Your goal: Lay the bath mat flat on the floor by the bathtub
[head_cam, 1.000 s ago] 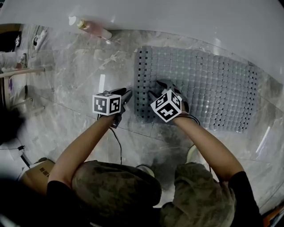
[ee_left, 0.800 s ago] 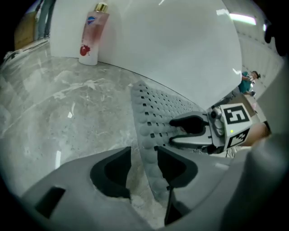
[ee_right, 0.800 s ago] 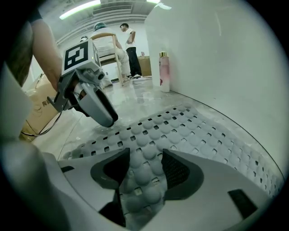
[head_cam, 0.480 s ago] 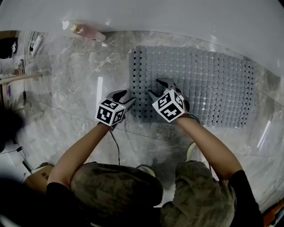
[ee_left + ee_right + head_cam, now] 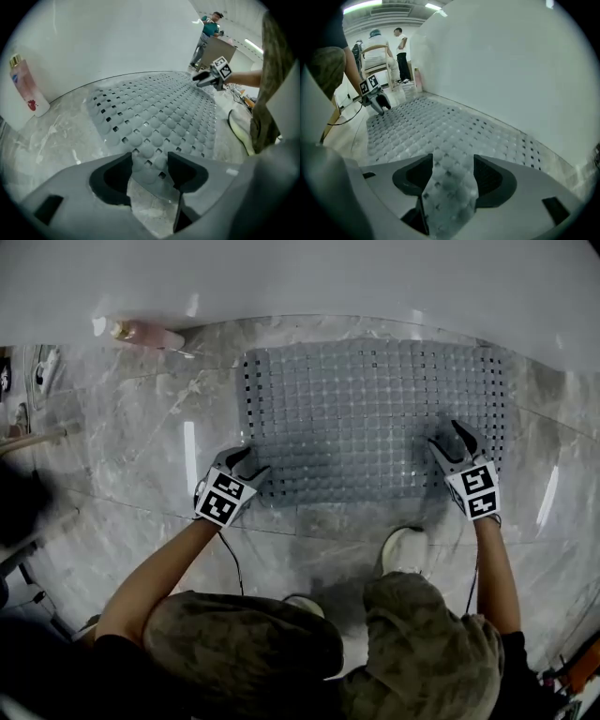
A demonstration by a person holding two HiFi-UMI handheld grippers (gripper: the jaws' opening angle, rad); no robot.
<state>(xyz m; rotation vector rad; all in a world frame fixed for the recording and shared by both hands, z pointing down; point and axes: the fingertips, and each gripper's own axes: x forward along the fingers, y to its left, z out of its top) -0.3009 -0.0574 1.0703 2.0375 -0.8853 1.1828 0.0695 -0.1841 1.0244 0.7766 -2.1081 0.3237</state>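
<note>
The grey perforated bath mat [image 5: 370,418] lies spread flat on the marble floor, right beside the white tub [image 5: 328,277]. My left gripper [image 5: 246,461] sits at the mat's near-left corner with its jaws opening. In the left gripper view that mat corner [image 5: 150,159] lies low between the spread fingers [image 5: 187,171], and no pad presses on it. My right gripper [image 5: 446,439] hovers over the near-right part of the mat, its jaws opening too. In the right gripper view the mat [image 5: 440,131] shows through the gap, untouched by either pad.
A pink bottle [image 5: 150,334] lies on the floor by the tub, left of the mat. A white shoe [image 5: 403,549] stands just in front of the mat's near edge. A thin cable [image 5: 230,563] trails from the left gripper. People stand far off [image 5: 382,51].
My right gripper has swung from the mat's left part over to its near-right side. The left gripper's jaws have spread apart at the near-left corner.
</note>
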